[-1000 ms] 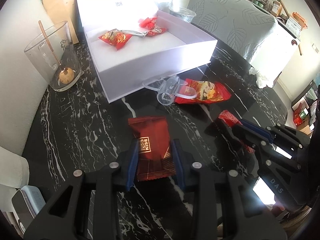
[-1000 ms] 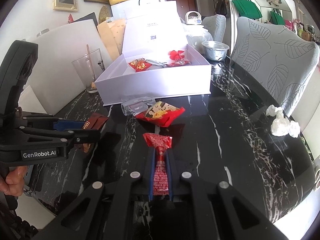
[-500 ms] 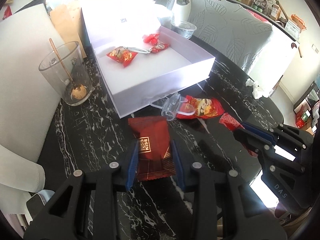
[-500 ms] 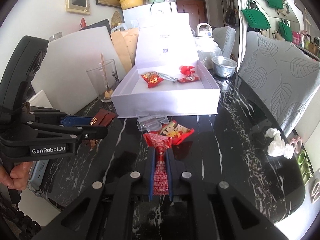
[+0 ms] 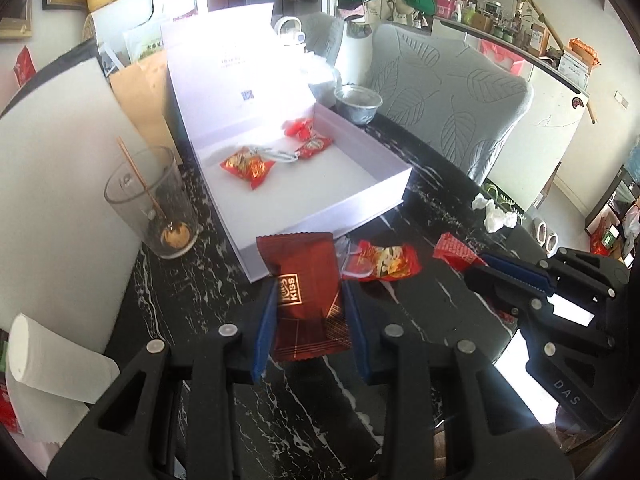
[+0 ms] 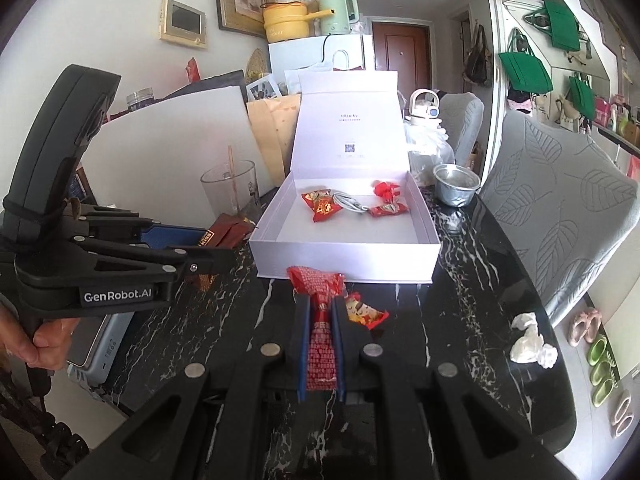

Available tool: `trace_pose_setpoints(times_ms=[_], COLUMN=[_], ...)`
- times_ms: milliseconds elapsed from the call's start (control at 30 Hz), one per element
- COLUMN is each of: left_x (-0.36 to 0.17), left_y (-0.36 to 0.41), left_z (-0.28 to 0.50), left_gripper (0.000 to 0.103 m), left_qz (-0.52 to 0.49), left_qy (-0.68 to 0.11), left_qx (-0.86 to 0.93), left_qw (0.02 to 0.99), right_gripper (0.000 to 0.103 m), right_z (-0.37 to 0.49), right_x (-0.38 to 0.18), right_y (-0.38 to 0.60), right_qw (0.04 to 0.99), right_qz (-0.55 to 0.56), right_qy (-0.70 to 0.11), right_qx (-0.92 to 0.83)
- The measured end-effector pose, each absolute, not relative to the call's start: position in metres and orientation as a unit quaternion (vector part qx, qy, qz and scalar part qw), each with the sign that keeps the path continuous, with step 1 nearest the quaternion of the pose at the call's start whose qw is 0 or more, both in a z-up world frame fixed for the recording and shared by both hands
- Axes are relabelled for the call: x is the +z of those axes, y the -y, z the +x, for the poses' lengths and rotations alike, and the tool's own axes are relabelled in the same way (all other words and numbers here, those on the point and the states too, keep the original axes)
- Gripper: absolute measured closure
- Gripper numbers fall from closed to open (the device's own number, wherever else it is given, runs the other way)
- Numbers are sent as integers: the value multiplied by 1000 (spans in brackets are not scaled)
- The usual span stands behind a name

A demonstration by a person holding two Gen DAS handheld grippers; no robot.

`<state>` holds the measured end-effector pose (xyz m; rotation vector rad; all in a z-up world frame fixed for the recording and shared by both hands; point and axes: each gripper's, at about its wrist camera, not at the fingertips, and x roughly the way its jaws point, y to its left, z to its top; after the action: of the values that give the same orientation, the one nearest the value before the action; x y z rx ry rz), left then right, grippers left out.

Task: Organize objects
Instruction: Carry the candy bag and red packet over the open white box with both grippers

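Distance and direction to the open white cardboard gift box [image 6: 344, 254] decide the coming move, and both loads lie just short of its near wall. The left gripper [image 5: 308, 320] has its jaws clamped on the flat sides of a dark red foil snack packet printed KISS [image 5: 306, 296], whose long axis runs forward along the fingers, its far end overlapping the box's near corner in the left wrist view. The right gripper [image 6: 321, 344] has its jaws squeezed fully together on a narrow bright red patterned candy wrapper [image 6: 320, 320], also lengthwise along the fingers, its flared tip just before the middle of the near wall in the right wrist view.

Both packets appear clear of the black white-veined marble counter [image 6: 480, 280]. The box floor lies ahead of and beyond both loads, past that near wall, and already holds several red sweets beside a coiled white cable [image 6: 350, 204].

Judging by the views, the right gripper faces the box squarely, while the left comes at it from the corner nearest the clear glass tumbler with a stick in it [image 5: 154, 204]. One red and yellow snack sachet [image 5: 386, 260] lies on the counter between the two grippers, beside the near wall.
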<state>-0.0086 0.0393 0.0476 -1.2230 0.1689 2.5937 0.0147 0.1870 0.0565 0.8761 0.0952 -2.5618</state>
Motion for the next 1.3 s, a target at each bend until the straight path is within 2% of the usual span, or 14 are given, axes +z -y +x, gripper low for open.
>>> trace_pose_setpoints(times_ms=[433,1300], left_x=[64,54], left_y=[-42,-35], left_z=[-35,-159], left_gripper=[71,71], left_qz=[-415,-433], left_qy=[-62,-55], left_qx=[897,890], left_qw=[138,131], right_gripper=[94,94], right_z=[-17,-149], right_x=[77,74], right_y=[-179,-169], right_qw=[228,252], right_qz=[303,310], right_qy=[-56,-66], right_qx=[-924,-914])
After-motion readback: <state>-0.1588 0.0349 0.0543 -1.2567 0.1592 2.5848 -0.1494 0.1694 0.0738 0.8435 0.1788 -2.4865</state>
